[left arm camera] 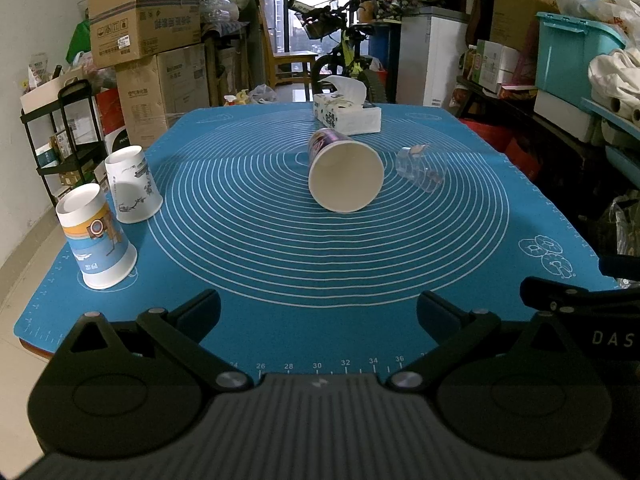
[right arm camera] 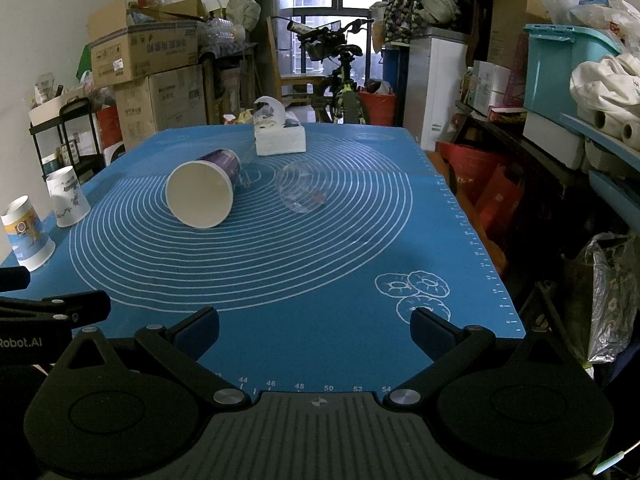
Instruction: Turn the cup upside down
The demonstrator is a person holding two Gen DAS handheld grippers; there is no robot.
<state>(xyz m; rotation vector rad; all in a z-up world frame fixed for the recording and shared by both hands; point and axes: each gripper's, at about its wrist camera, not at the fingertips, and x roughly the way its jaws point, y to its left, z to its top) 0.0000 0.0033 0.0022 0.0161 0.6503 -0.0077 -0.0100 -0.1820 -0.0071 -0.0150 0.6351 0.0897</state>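
Lying on its side mid-mat, mouth toward the near edge, the purple-printed white paper cup has a clear plastic cup just right of it. Both the left gripper and right gripper hang wide and empty near the blue mat's near edge. Best to pinch the paper cup's wall lightly, then turn it rim-down.

Purple paper cup on side mid-mat, mouth toward camera; clear cup tipped beside it.

The clear cup blurs the mat lines behind it.

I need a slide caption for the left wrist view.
Open left gripper faces purple paper cup lying on its side.
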